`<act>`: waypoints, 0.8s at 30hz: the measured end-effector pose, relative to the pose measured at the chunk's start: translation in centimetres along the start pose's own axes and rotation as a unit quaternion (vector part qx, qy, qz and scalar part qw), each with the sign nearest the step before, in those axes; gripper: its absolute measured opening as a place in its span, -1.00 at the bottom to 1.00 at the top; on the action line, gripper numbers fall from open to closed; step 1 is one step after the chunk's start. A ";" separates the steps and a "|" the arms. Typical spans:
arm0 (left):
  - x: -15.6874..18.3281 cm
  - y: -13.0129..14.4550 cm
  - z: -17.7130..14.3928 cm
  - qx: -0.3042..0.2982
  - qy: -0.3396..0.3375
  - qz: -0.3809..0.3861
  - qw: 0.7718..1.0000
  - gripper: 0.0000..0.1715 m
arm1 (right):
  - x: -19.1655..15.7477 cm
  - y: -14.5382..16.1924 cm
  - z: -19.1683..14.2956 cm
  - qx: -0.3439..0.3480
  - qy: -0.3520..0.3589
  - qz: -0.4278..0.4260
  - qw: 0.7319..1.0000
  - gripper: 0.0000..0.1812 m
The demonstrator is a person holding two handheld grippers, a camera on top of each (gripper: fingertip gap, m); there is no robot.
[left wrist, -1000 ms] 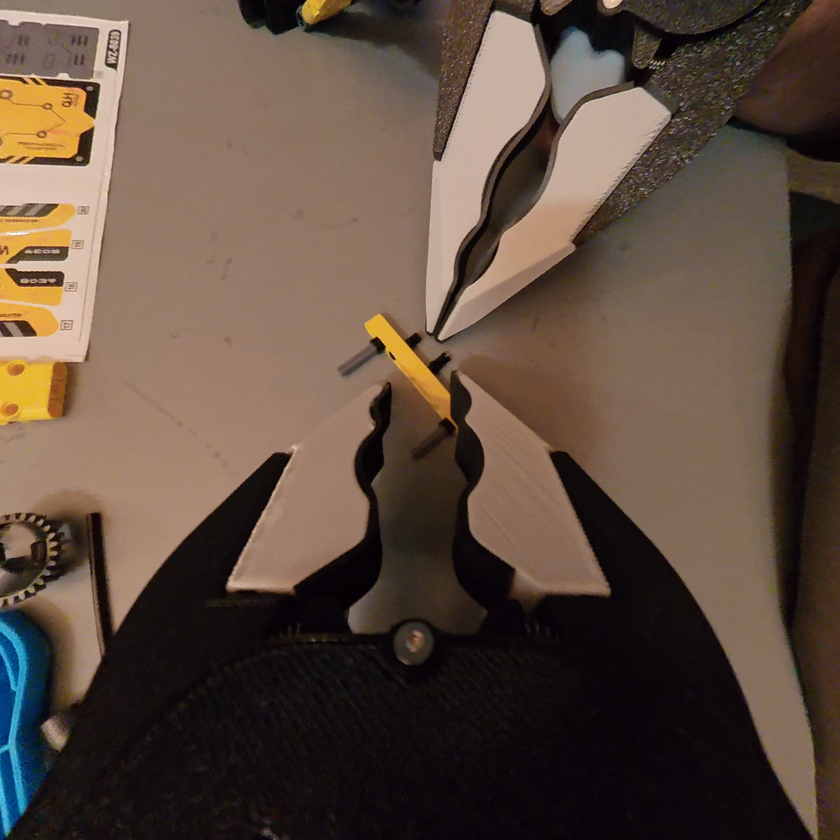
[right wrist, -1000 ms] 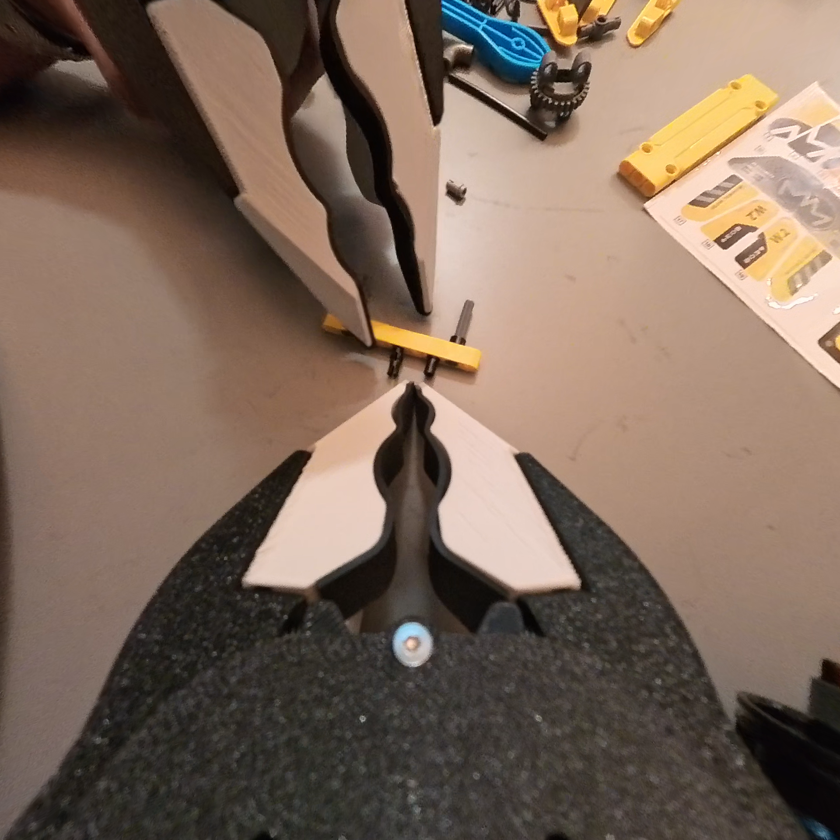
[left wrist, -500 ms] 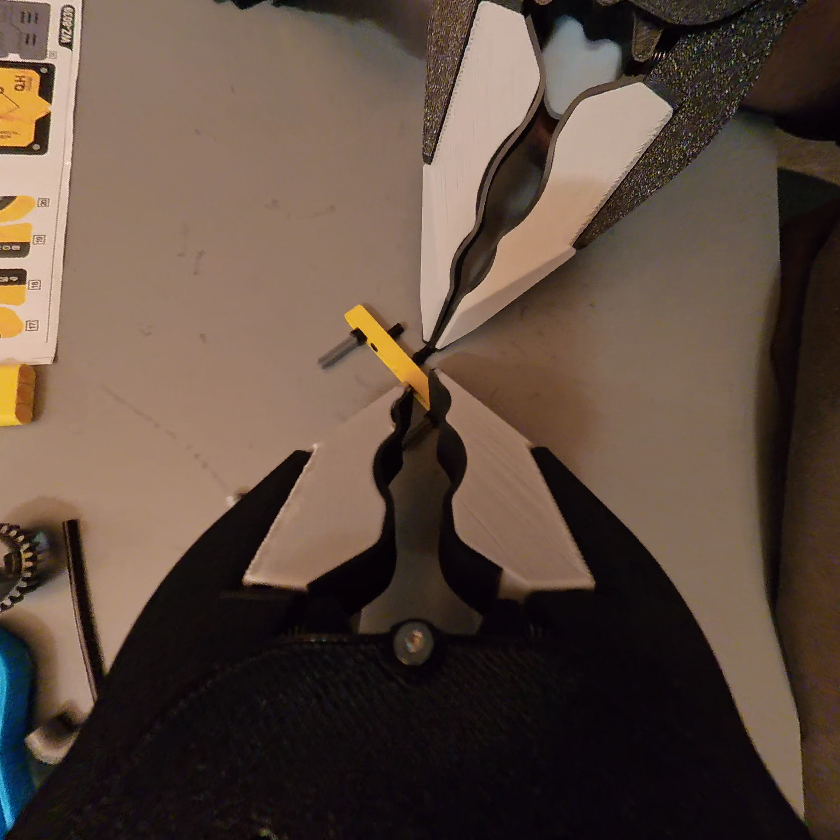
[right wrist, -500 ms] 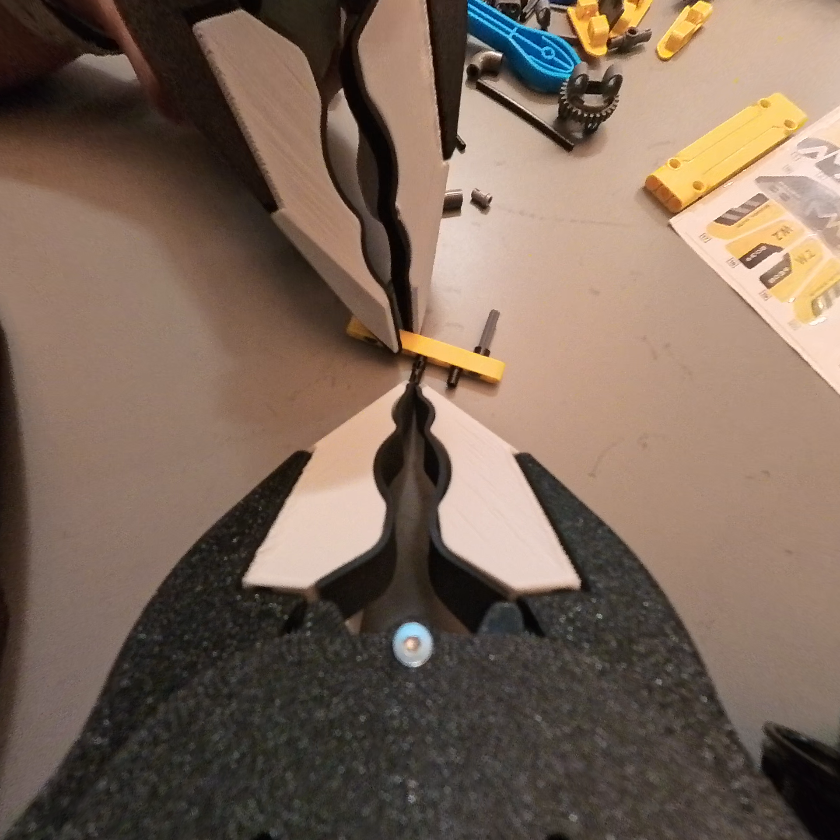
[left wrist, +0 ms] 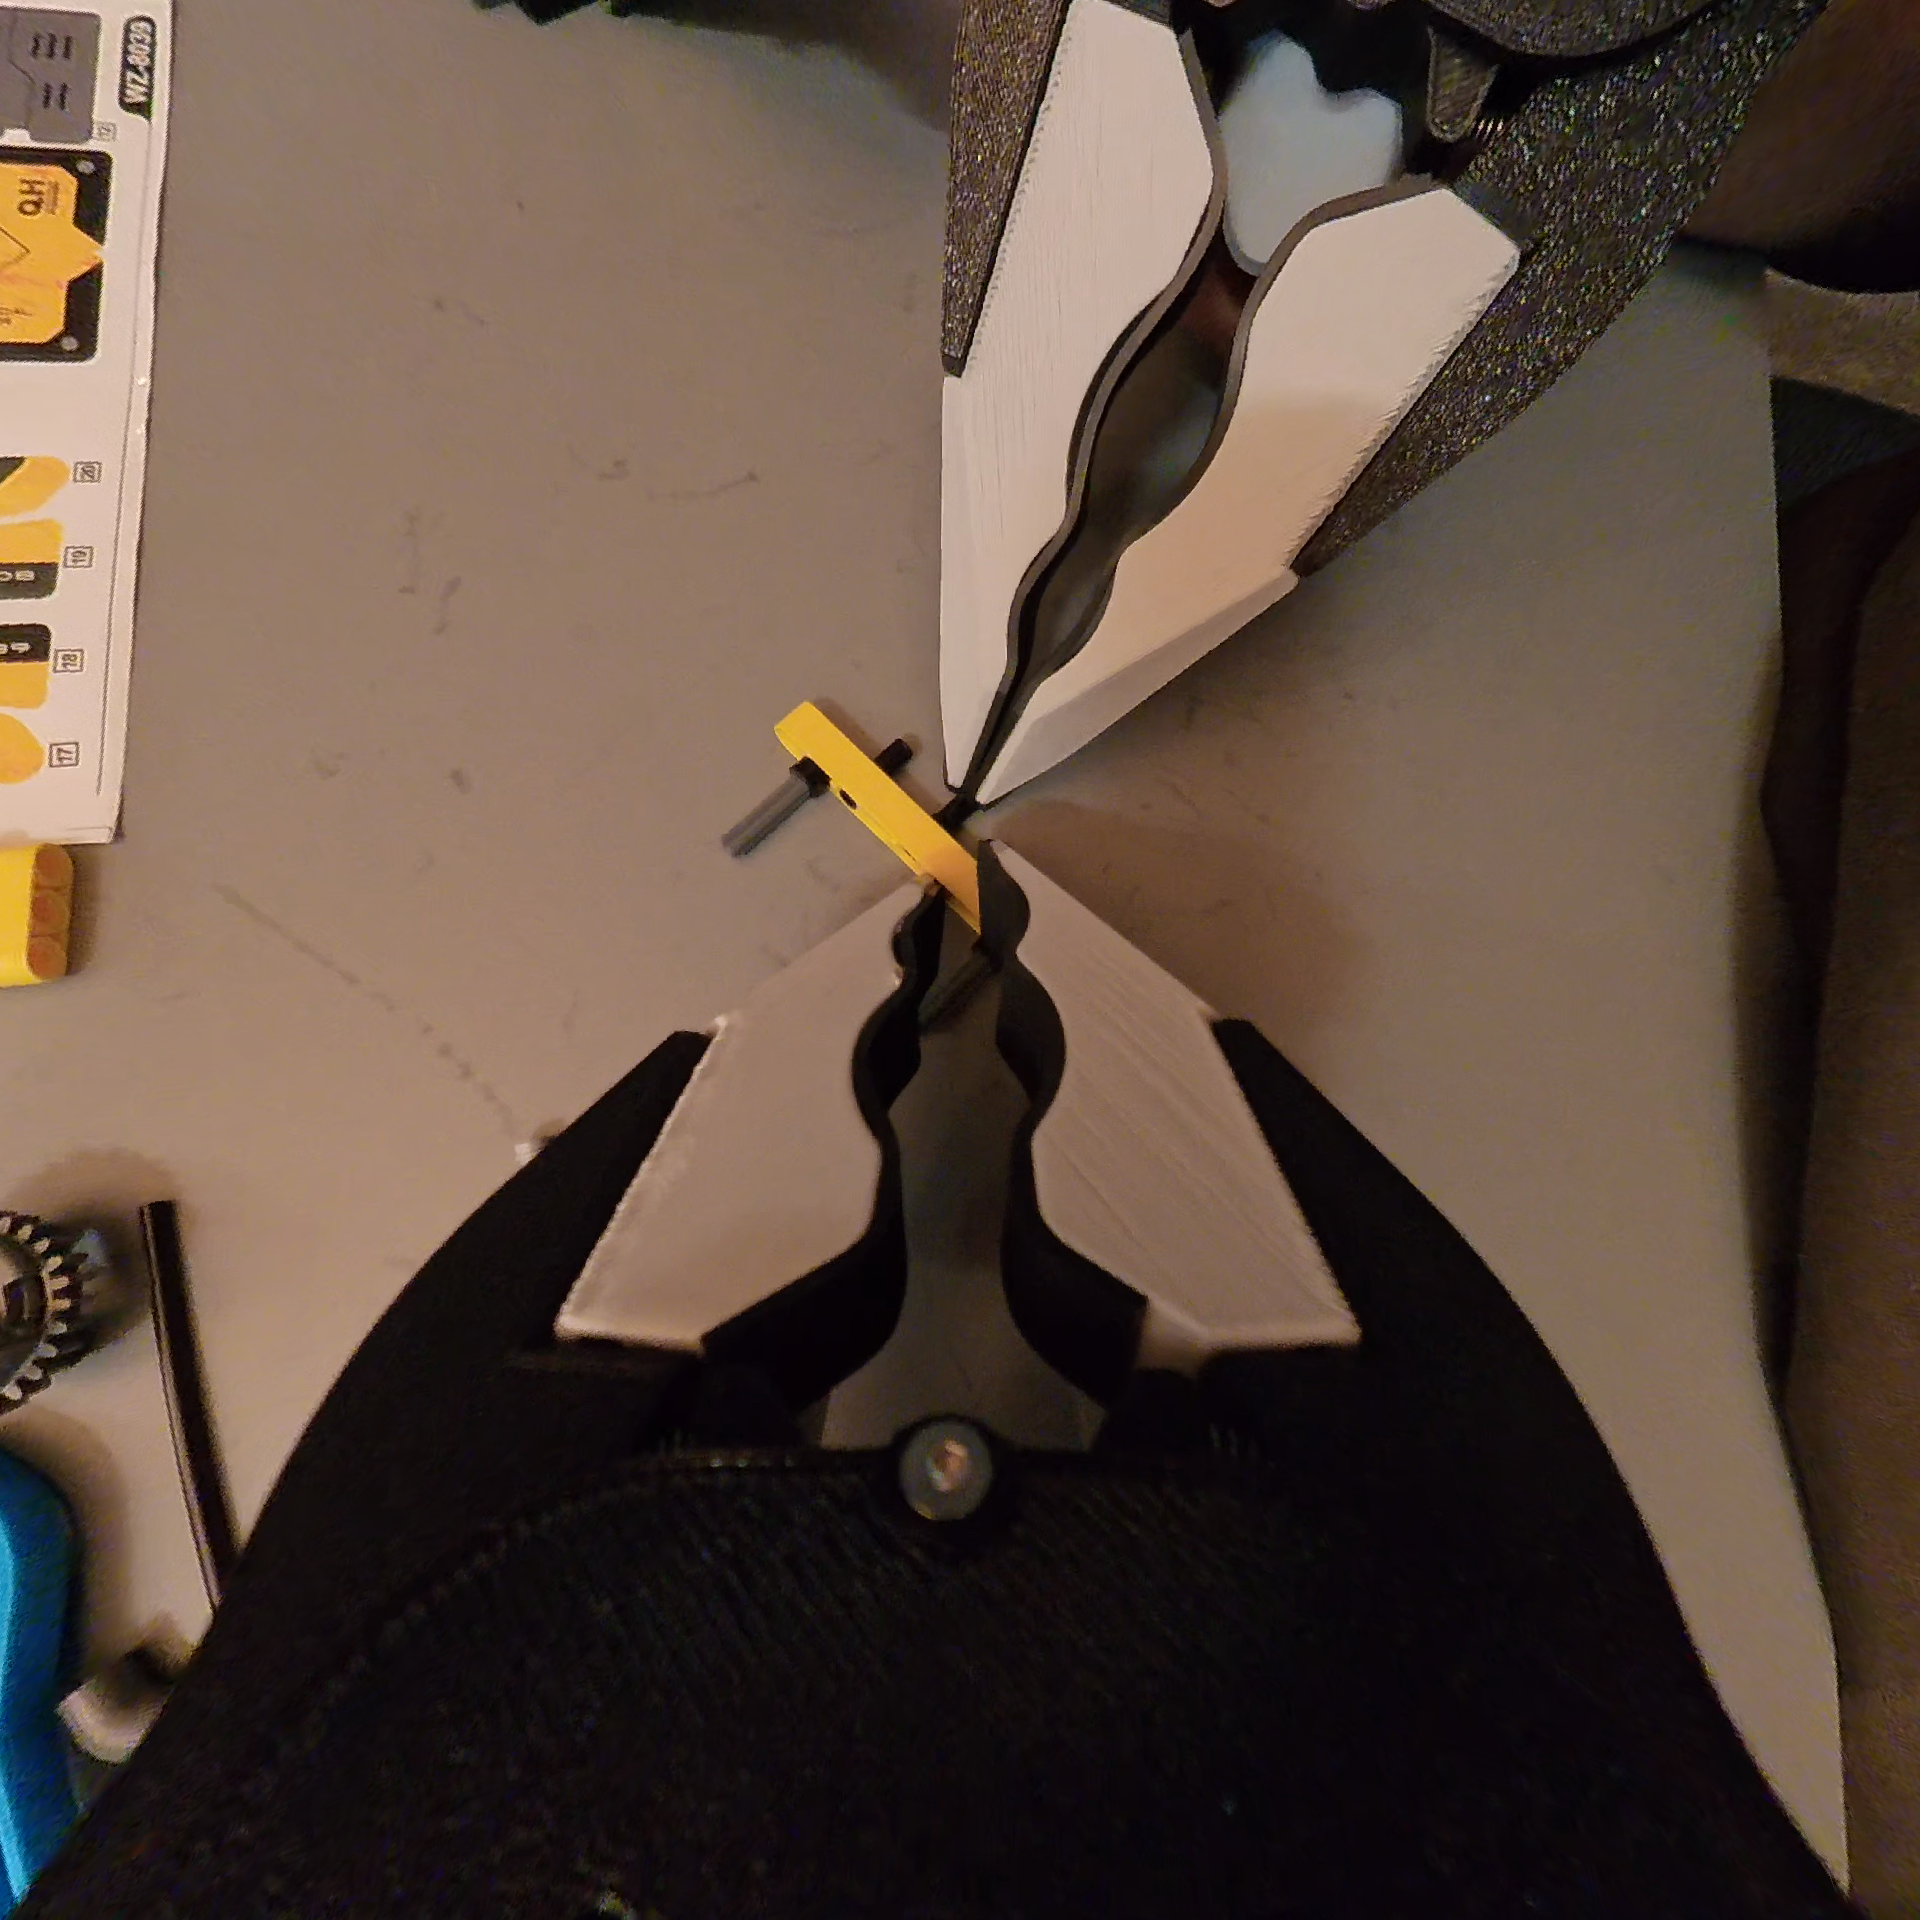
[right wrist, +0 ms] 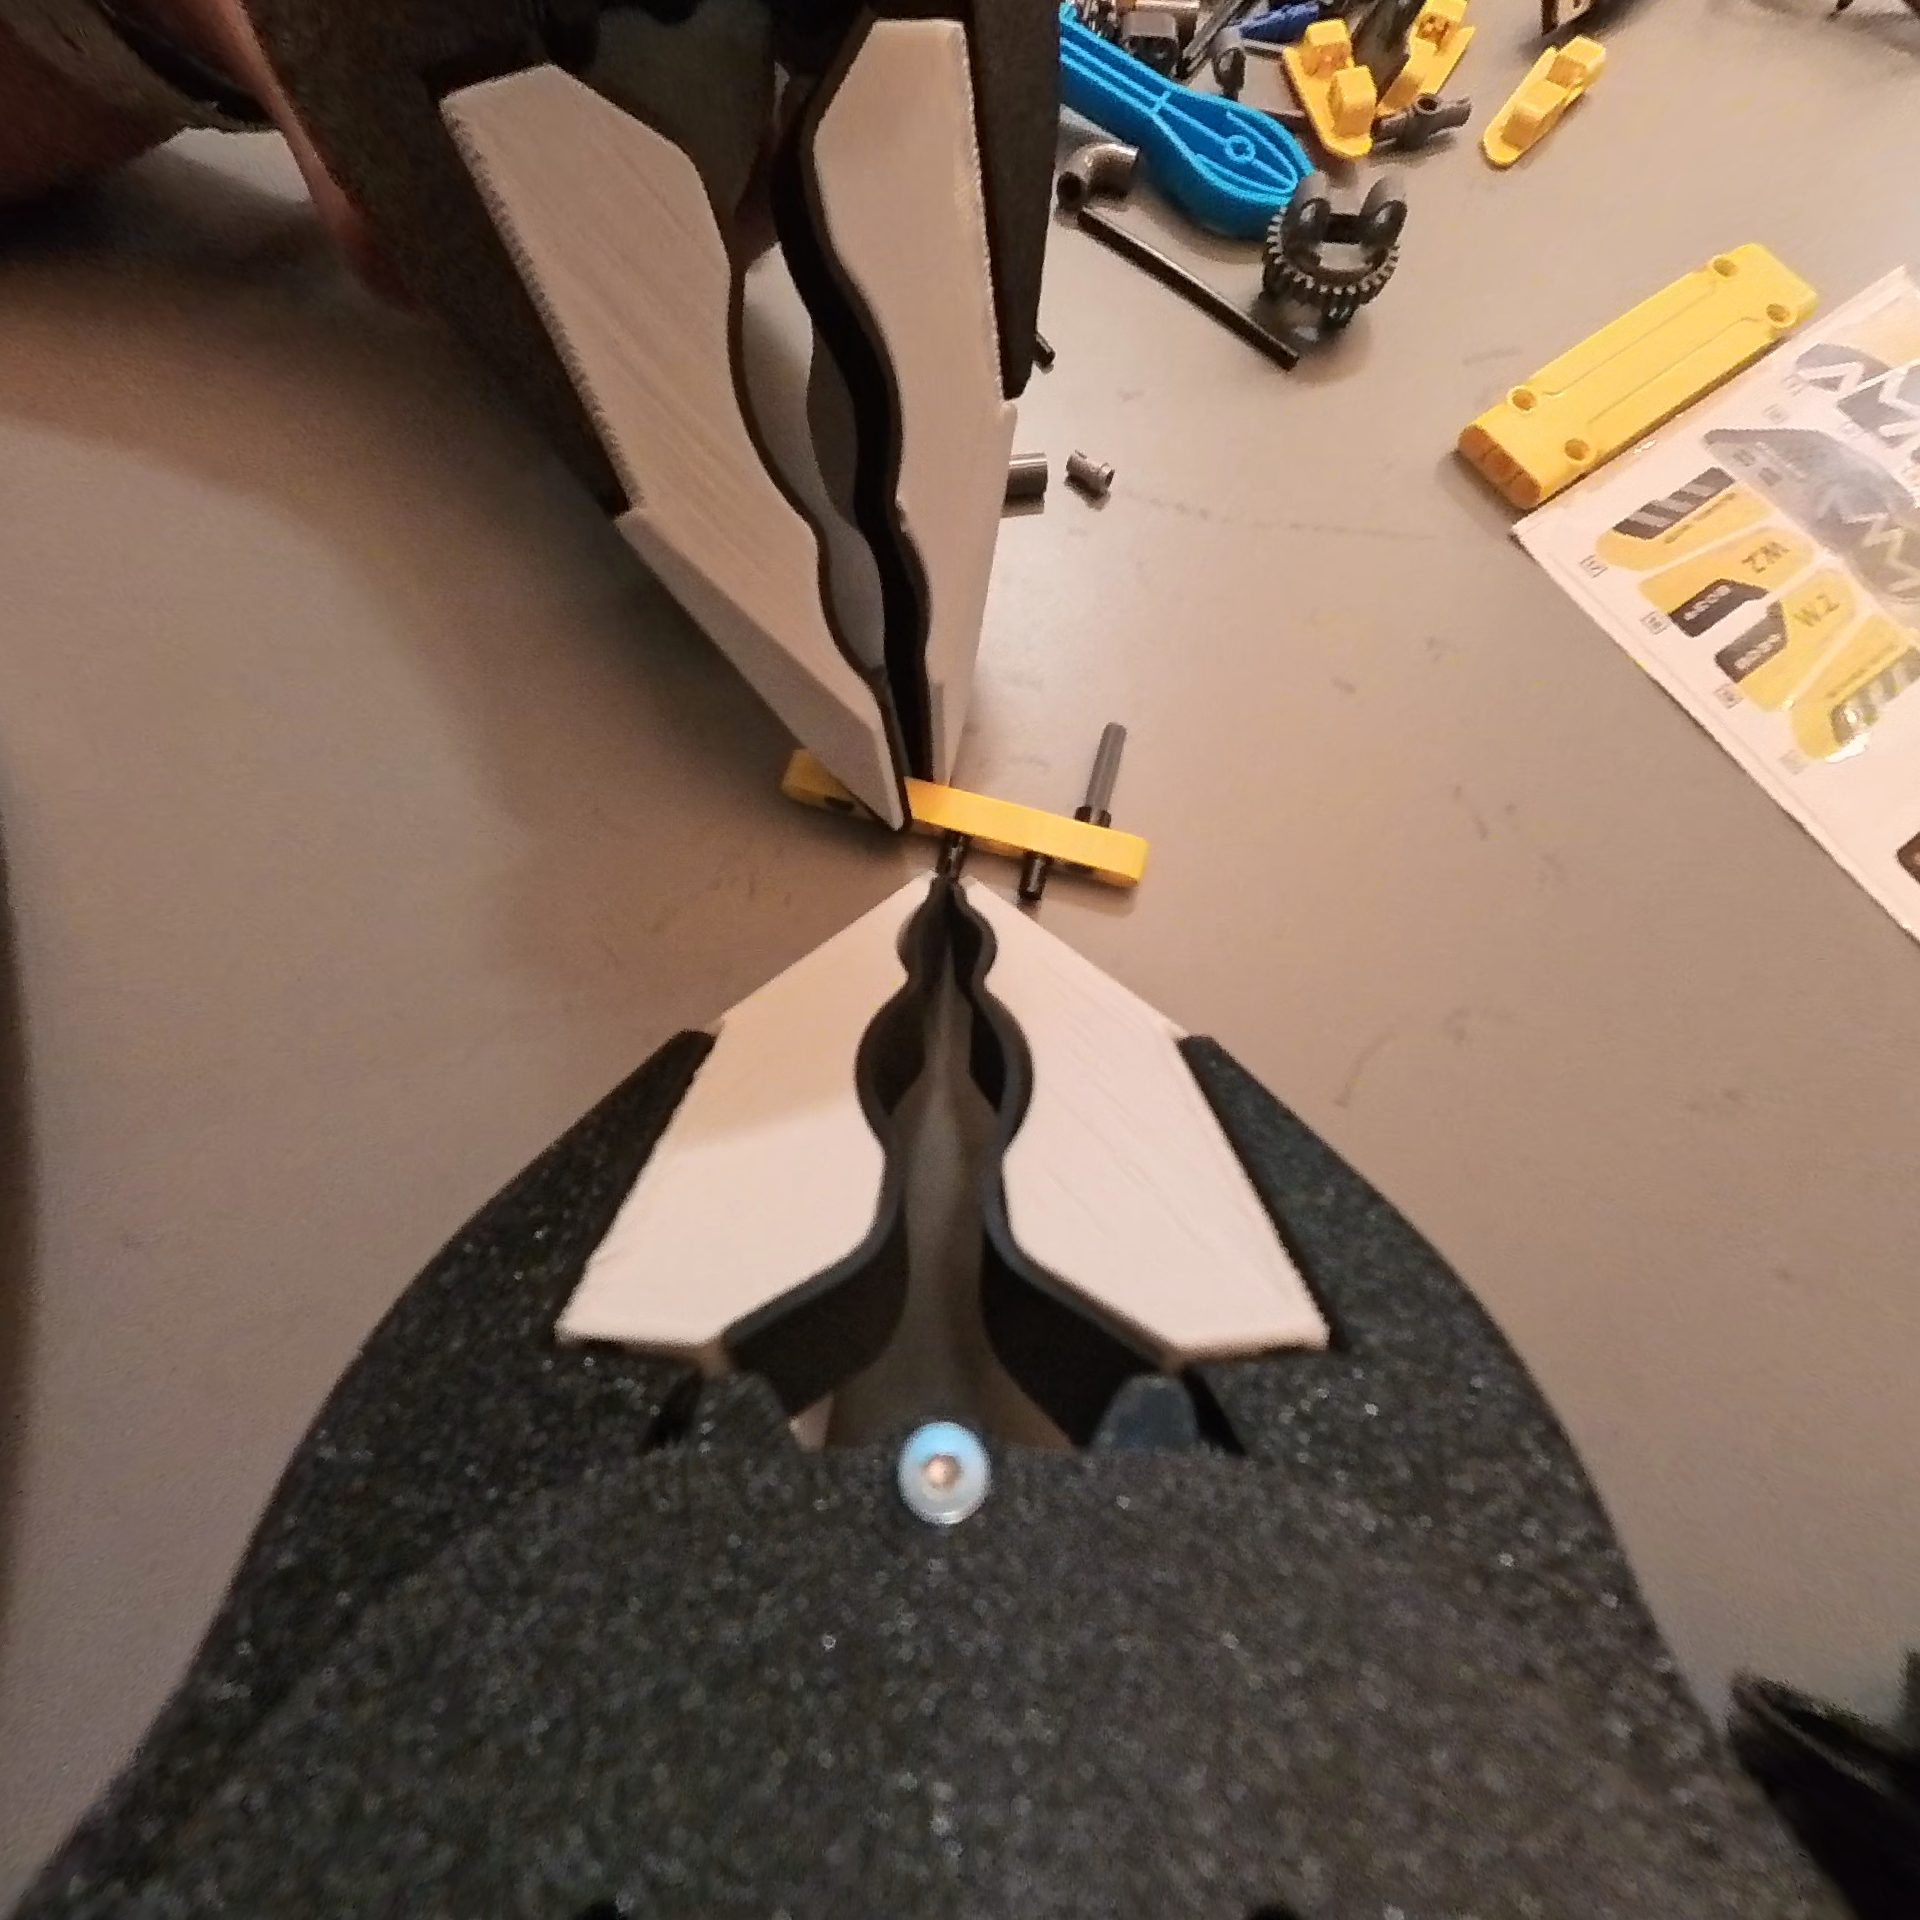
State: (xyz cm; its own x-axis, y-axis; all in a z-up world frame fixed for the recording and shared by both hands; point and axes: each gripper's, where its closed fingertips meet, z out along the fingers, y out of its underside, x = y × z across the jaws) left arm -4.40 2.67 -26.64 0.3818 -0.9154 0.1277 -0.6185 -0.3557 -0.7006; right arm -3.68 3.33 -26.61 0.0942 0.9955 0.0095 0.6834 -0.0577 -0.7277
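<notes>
Left tool (left wrist: 961,883) clamped on the near end of a thin yellow beam (left wrist: 873,805), jaws pinched tight against its flat sides; in my right wrist view that tool comes down from the top (right wrist: 914,800) and grips the beam (right wrist: 1023,831) close to its left end, a short yellow stub showing beyond the fingers. Right tool (right wrist: 948,885) has its jaws drawn together on a small black pin (right wrist: 952,858) that sticks out of the beam's edge toward me; from the left wrist view the same tool (left wrist: 971,800) meets the beam from the far side, tips touching it. A longer grey-and-black axle pin (left wrist: 774,816) passes through the beam near its free end, and a second short black pin (right wrist: 1032,876) sits beside the gripped one. Beam is held on edge, low over the grey bench (left wrist: 520,468); I cannot tell whether it touches. Off to the side lie a sticker sheet (right wrist: 1766,582), a long yellow panel (right wrist: 1642,374), a dark gear (right wrist: 1330,260), a black rod (right wrist: 1184,281), a blue plastic tool (right wrist: 1184,156), two small grey bushings (right wrist: 1060,478) and more yellow pieces (right wrist: 1371,73).
</notes>
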 end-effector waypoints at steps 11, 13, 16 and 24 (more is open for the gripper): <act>-0.1 0.0 0.0 0.001 0.007 -0.005 1.000 -0.93 | 0.1 -0.2 0.1 0.001 -0.006 0.007 1.000 -1.00; -0.1 0.0 0.0 0.000 0.007 -0.007 1.000 -0.92 | 0.1 -0.2 0.2 0.001 -0.004 0.006 1.000 -1.00; -0.1 0.0 0.0 0.003 0.007 -0.011 1.000 -0.92 | 0.1 -0.1 0.1 0.001 0.002 0.001 1.000 -1.00; 0.1 -0.1 0.1 0.008 0.011 -0.015 1.000 -0.92 | 0.0 -0.7 -0.6 0.024 -0.001 0.003 1.000 -0.93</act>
State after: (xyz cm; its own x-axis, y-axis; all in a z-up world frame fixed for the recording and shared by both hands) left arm -4.25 2.67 -26.63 0.3852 -0.9083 0.1632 -0.5962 -0.3799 -0.7073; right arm -3.71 3.29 -25.69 0.0975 0.9952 0.0038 0.6470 -0.0605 -0.7601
